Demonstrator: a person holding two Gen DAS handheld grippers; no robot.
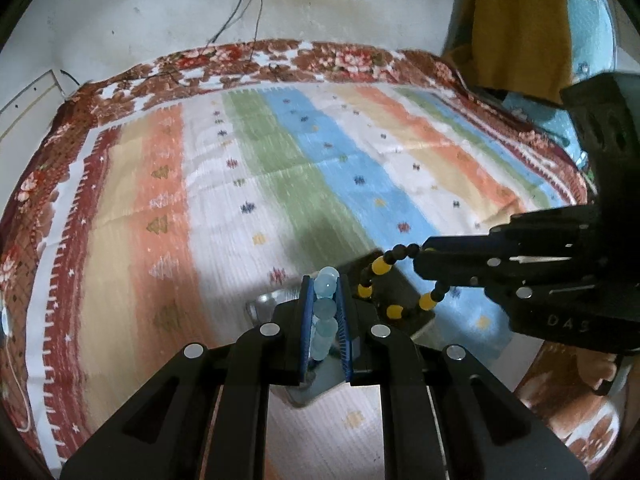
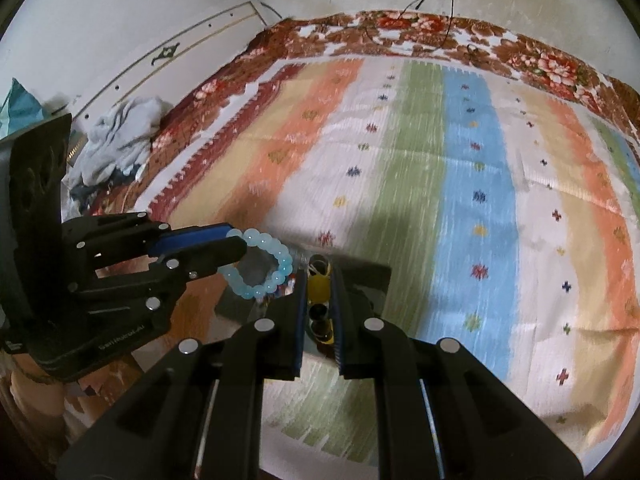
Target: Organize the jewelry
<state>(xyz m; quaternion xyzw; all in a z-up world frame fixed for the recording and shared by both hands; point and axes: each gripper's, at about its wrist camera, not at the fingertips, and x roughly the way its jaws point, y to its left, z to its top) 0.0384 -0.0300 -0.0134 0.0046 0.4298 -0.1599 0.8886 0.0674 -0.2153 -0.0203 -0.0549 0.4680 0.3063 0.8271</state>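
My left gripper (image 1: 325, 280) is shut on a pale blue bead bracelet (image 1: 325, 312), held above the striped cloth; the bracelet hangs as a ring in the right wrist view (image 2: 266, 270). My right gripper (image 2: 319, 276) is shut on a yellow-and-black bead bracelet (image 2: 319, 288), whose loop hangs from its tip in the left wrist view (image 1: 380, 276). The two grippers are close together, side by side. Below them sits a small dark box or tray (image 2: 368, 280), partly hidden by the fingers.
A striped, multicoloured cloth (image 1: 280, 168) covers the bed, with a brown floral border (image 1: 248, 60) at the far edge. Crumpled grey clothing (image 2: 120, 136) lies at the left edge. Cables (image 1: 244, 8) hang down the white wall. An ochre garment (image 1: 516, 20) hangs at right.
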